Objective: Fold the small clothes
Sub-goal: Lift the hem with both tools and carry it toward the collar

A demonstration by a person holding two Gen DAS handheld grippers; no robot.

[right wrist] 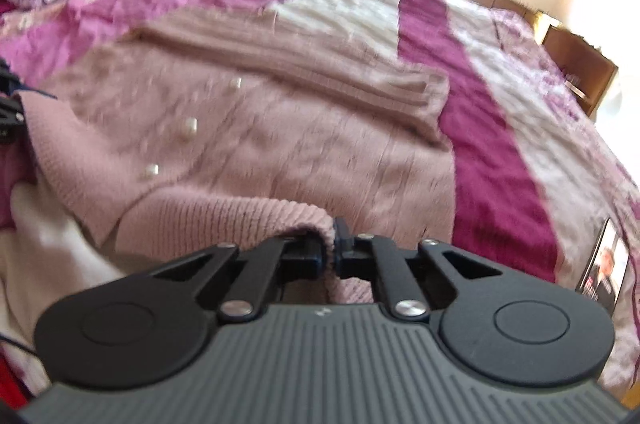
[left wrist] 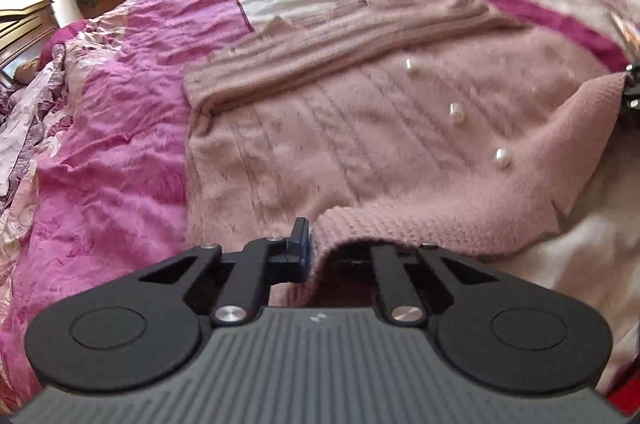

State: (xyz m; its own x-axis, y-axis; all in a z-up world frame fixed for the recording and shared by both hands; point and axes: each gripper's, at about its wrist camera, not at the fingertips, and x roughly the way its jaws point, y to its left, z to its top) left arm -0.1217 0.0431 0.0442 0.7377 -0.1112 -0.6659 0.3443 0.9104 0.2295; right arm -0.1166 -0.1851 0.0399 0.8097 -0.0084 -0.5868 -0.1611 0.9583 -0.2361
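Both tools are mine: left tool [left wrist: 310, 248] and right tool [right wrist: 334, 248] each pinch the ribbed near hem of the pink cardigan [left wrist: 360, 128], their black jaws clamped onto thick knit. Beneath it spreads the bed [right wrist: 500, 184], its crinkled quilt patched in magenta, pale pink and cream satin blocks. Across that quilt the cardigan lies mostly flat, fuzzy and cable-knit, one ribbed sleeve [left wrist: 320, 40] folded diagonally over its far part. Down its front runs a line of round pearl buttons [left wrist: 456, 112], glossy white.
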